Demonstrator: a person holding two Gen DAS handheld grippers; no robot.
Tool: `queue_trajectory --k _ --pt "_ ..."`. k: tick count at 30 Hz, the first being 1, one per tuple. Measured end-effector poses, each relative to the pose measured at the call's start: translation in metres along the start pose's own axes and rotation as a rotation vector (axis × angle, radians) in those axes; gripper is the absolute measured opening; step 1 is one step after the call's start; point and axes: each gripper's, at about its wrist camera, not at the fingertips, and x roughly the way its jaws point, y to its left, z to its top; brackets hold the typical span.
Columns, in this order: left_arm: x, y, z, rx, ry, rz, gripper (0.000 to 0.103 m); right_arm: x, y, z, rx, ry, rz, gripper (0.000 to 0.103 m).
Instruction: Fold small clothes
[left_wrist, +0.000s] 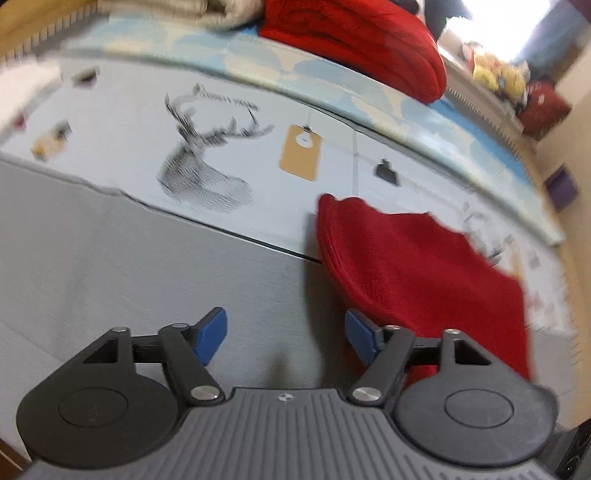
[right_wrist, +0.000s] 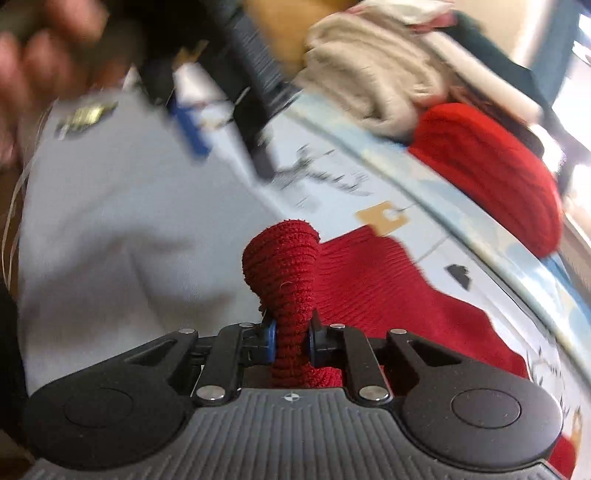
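A small red knitted garment (left_wrist: 421, 273) lies on the pale printed bed sheet (left_wrist: 236, 140), to the right of my left gripper (left_wrist: 286, 334). The left gripper is open and empty, hovering over the grey sheet, its right blue pad next to the garment's near edge. In the right wrist view, my right gripper (right_wrist: 290, 341) is shut on a bunched fold of the red garment (right_wrist: 286, 266), which stands up between the jaws; the rest (right_wrist: 388, 291) spreads out on the sheet behind. The left gripper (right_wrist: 192, 129) shows blurred at the upper left.
A folded red knit (left_wrist: 354, 40) and a beige garment (right_wrist: 369, 74) lie at the back of the bed. Soft toys (left_wrist: 498, 77) sit on a shelf at the far right. A deer print (left_wrist: 207, 162) marks the sheet.
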Motion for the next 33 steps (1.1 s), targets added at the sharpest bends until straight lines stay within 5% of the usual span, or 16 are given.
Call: queue_trajectory --k 7,13,17,26,29,31,33 --pt "0.017 -0.010 0.011 -0.185 0.022 -0.186 0.087 -0.052 -0.043 -0.009 0.192 -0.105 0.013 0.015" --pt "0.050 -0.033 0.017 -0.289 0.113 -0.340 0.088 -0.080 -0.048 -0.023 0.201 -0.133 0.041 0.015" --pt "0.078 -0.045 0.013 -0.310 0.196 -0.297 0.100 -0.087 -0.051 -0.029 0.188 -0.133 0.057 0.015" --pt "0.125 -0.060 0.012 -0.274 0.301 -0.222 0.098 -0.091 -0.055 -0.028 0.192 -0.132 0.088 0.015" --pt "0.134 -0.063 0.012 -0.244 0.313 -0.230 0.081 -0.085 -0.051 -0.025 0.186 -0.123 0.105 0.015" --pt "0.135 -0.061 0.014 -0.228 0.308 -0.184 0.055 -0.082 -0.047 -0.024 0.184 -0.118 0.116 0.015" --pt "0.129 -0.048 0.014 -0.255 0.308 -0.171 0.040 -0.078 -0.043 -0.022 0.185 -0.112 0.132 0.015"
